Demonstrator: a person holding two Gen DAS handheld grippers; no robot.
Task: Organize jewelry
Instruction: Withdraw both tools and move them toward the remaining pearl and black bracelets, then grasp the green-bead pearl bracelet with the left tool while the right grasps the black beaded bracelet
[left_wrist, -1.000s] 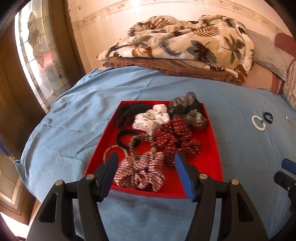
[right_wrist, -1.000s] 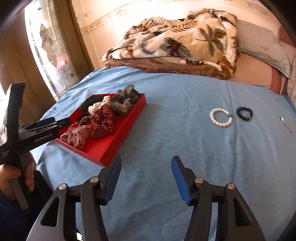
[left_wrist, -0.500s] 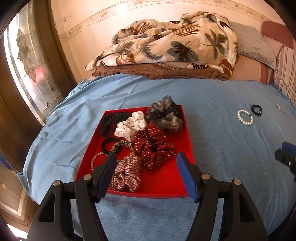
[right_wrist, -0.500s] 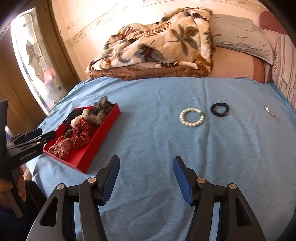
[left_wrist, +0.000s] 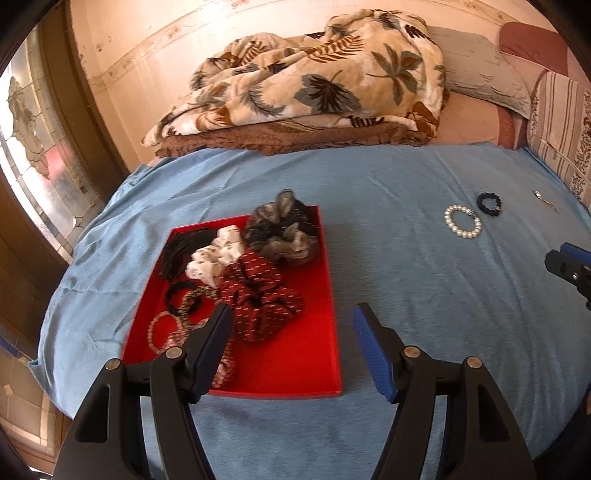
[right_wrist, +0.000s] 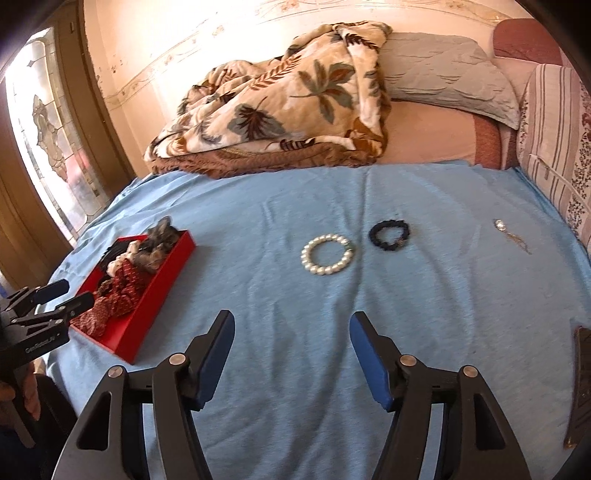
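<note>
the right gripper (right_wrist: 291, 354) sits nearest in its own view, jaws spread wide with only blue sheet between them; they have just been opening further and nothing is in them. the left gripper (left_wrist: 291, 350) is likewise open and empty, its left finger over the near corner of the red tray (left_wrist: 295, 373), its right finger over bare sheet beside the tray.

on the blue bed sheet (right_wrist: 295, 295), the red tray lies to the left, already filled with scrunchies (left_wrist: 258, 291) and a few bands and bead bracelets. to its right, well apart from it, three loose pieces lie in a rough row across the bed: the pearl bracelet (right_wrist: 327, 254), just beside it the dark bead bracelet (right_wrist: 389, 234), and farther right a thin chain (right_wrist: 511, 236) that is too small to read well.

the relation that matters: the pearl bracelet lies straight ahead of the right gripper, almost centred between its fingers but some way beyond them, flat on the sheet as a ring with no real long axis. the right hand is clearly the nearer one; from the left gripper the bracelet is far off to the right. so the likely step is a reach forward and down by the right hand, with one finger going inside the ring or both pinching across one side of it.

beyond all this lie a leaf-print blanket (right_wrist: 280, 107) and pillows (right_wrist: 443, 70) against the wall.
</note>
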